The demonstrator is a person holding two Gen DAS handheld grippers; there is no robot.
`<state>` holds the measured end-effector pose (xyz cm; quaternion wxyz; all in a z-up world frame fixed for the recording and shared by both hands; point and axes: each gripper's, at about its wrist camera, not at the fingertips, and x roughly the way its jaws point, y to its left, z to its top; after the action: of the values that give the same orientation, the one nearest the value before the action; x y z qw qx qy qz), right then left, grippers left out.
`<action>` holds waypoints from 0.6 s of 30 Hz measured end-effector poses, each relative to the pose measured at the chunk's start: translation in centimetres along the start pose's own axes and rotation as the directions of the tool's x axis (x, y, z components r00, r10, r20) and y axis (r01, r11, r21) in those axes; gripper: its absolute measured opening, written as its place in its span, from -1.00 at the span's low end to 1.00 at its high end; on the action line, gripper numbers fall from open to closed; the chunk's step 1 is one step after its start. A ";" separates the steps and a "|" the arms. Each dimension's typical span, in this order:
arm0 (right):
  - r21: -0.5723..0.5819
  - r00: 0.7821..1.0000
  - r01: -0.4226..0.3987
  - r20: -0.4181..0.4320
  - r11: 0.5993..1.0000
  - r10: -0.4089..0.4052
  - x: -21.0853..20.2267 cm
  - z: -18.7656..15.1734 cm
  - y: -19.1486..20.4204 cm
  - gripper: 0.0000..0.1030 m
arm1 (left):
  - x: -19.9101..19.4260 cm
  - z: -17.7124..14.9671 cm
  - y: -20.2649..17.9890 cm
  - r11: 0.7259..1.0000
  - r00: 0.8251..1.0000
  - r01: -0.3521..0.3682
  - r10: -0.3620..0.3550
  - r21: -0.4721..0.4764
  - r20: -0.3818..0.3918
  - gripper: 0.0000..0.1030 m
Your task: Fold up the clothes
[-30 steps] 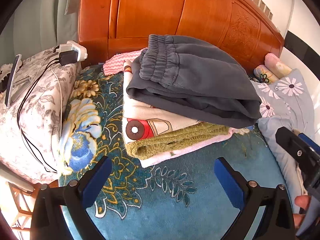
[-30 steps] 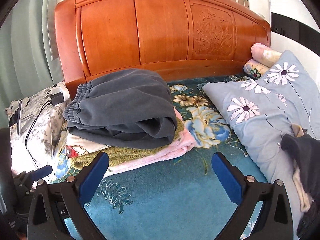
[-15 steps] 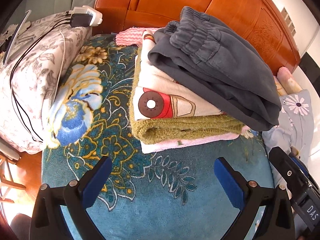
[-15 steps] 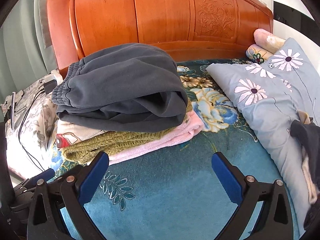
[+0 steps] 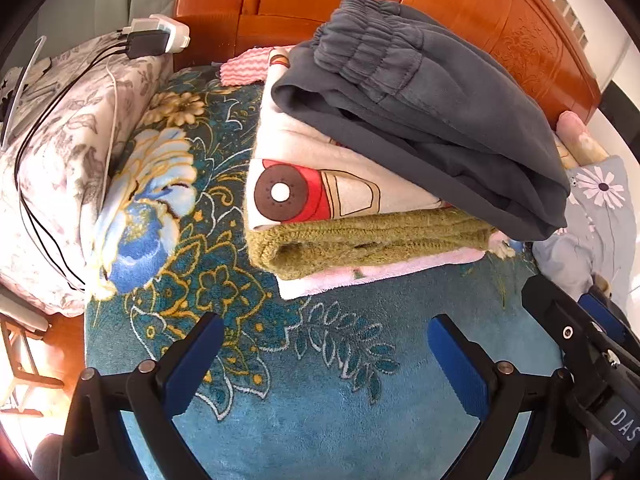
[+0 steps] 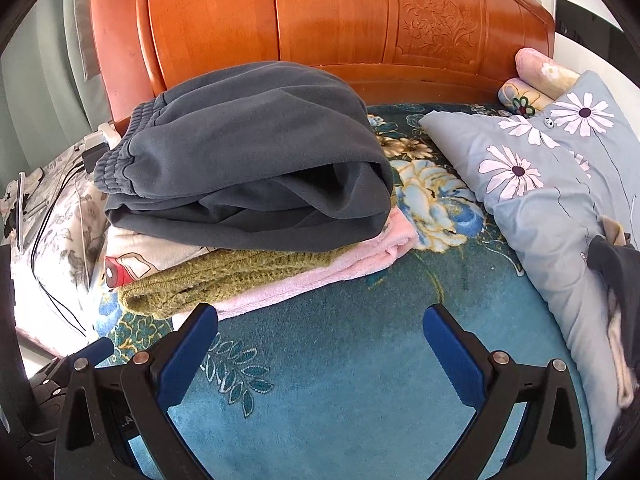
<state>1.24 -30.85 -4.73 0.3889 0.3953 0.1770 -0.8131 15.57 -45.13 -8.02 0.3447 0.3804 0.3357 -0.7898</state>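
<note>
Dark grey fleece trousers (image 5: 432,120) sit on top of a stack of folded clothes on a bed, close to an orange wooden headboard (image 6: 320,20). Under them lie a cream printed garment (image 5: 320,184), an olive knitted sweater (image 5: 360,236) and a pink fleece piece (image 6: 340,268) at the bottom. The bed is covered by a teal floral blanket (image 5: 320,400).

The left tongs (image 5: 324,364) and right tongs (image 6: 320,352) both hang spread wide and empty just in front of the stack, touching nothing.

Risks, as a judgement: the trousers bulge and overhang the stack's right edge, so a nudge from either tool could slide them off or skew the pile. Unfolded dark clothing (image 6: 616,264) lies on the daisy-print pillow (image 6: 560,184) at right; reaching for it across the stack could snag a layer.
</note>
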 end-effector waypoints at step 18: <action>0.014 0.999 -0.034 0.013 0.999 0.033 -0.1 0.4 0.4 0.99 | -1.1 -0.1 -0.4 1.000 0.999 0.000 -0.001 0.014 0.052 1.00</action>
<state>1.40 -31.27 -4.42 0.4008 0.3958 0.1622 -0.8102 15.81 -44.54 -7.00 0.3504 0.3623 0.3211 -0.8018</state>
